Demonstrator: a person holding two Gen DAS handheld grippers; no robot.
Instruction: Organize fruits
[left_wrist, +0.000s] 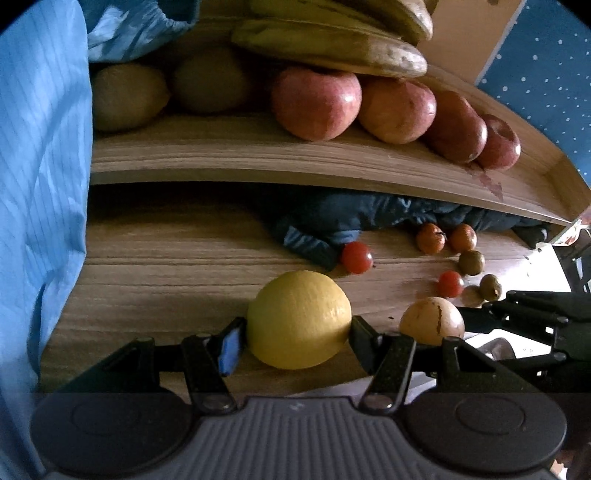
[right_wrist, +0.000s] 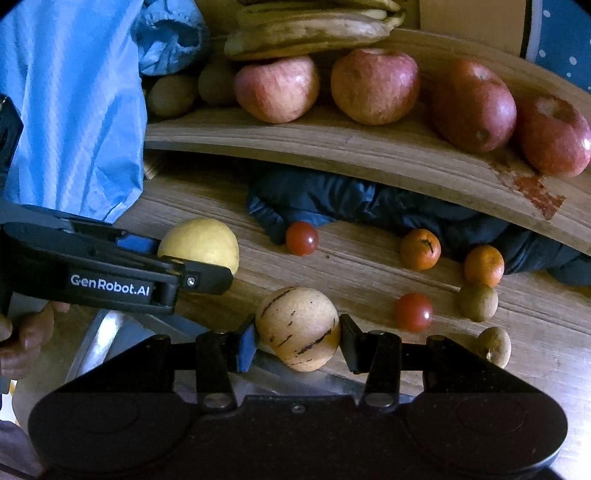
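My left gripper is shut on a yellow lemon, held just above the wooden table. My right gripper is shut on a tan fruit with dark streaks, to the right of the lemon. The left gripper's finger crosses the right wrist view. The streaked fruit also shows in the left wrist view. A raised wooden shelf behind carries several red apples, brownish-green fruits and bananas.
On the table lie two cherry tomatoes, two small oranges and two small brown-green fruits. A dark blue cloth lies under the shelf. A light blue sleeve fills the left. A metal rim sits below the grippers.
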